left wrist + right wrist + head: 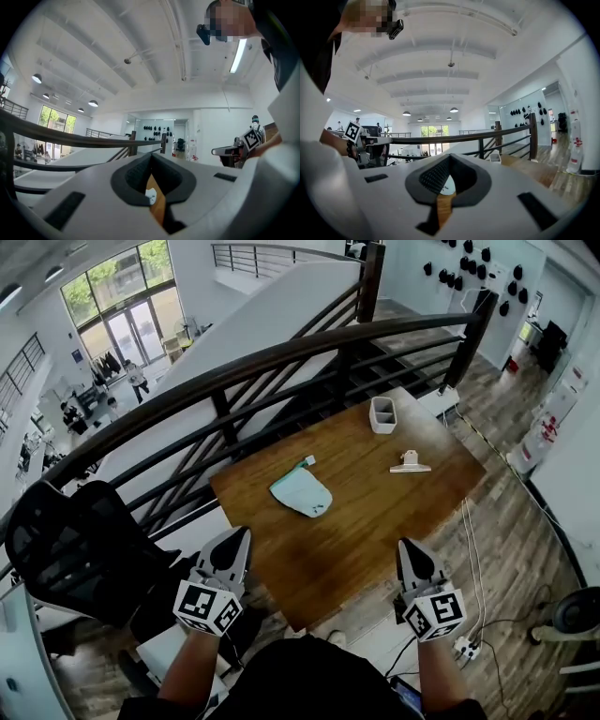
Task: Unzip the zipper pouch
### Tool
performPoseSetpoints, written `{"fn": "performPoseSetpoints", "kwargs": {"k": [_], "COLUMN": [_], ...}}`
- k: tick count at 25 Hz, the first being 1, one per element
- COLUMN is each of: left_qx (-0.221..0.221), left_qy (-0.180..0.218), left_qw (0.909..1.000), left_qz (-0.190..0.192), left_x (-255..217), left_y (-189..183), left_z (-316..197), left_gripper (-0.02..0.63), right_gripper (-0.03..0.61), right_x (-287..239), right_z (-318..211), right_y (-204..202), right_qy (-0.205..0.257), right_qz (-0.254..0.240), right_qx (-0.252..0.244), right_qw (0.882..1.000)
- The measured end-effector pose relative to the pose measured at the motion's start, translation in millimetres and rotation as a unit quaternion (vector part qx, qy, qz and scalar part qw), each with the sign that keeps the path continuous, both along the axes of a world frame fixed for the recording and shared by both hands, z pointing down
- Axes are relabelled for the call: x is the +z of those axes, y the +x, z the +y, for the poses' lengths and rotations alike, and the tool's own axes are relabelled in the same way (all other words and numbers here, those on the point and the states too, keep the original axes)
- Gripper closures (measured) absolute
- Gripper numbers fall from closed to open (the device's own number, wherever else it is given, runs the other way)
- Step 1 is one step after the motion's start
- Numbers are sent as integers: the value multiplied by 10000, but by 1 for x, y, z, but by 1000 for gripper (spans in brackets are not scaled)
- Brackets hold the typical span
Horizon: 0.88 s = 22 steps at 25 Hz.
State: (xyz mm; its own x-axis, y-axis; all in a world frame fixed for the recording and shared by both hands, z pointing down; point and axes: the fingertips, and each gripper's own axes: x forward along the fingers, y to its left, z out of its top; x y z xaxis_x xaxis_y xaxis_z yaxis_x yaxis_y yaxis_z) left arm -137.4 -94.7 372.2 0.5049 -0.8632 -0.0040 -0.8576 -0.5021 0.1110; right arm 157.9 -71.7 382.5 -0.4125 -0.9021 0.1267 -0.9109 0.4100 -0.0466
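The teal zipper pouch (302, 493) lies flat near the middle of the wooden table (375, 521), its white pull (309, 461) at the far end. My left gripper (240, 536) hovers at the table's near left corner, shut and empty. Over the near right edge my right gripper (405, 546) is also shut with nothing in it. Both stay well short of the pouch. In the left gripper view the jaws (151, 157) meet, and only a sliver of table shows between them. The right gripper view shows its jaws (449, 157) closed the same way.
A silver binder clip (410, 463) and a white divided container (382, 414) sit on the table's far right. A black railing (281, 352) runs behind the table above a stairwell. A black office chair (75, 549) stands at the left. Cables and a power strip (466, 645) lie on the floor at right.
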Motion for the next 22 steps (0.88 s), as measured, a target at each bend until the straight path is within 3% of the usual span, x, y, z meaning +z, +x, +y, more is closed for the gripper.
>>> {"fn": "performPoseSetpoints", "kwargs": {"k": [11,22], "left_qx": [0,-36], "left_qy": [0,77], "left_qw": [10000,9999], "left_qz": [95,60], "left_x": [-3,-9], "left_y": [45,59], "left_z": [22,33], "left_gripper": [601,601], "right_gripper": [586,586], "right_x": [0,2], "right_z": [2,5], "right_y": [7,6], "right_qy": [51,75], "right_qz": [68,114], "right_qx": [-516,-712], "right_qw": [9986,9974]}}
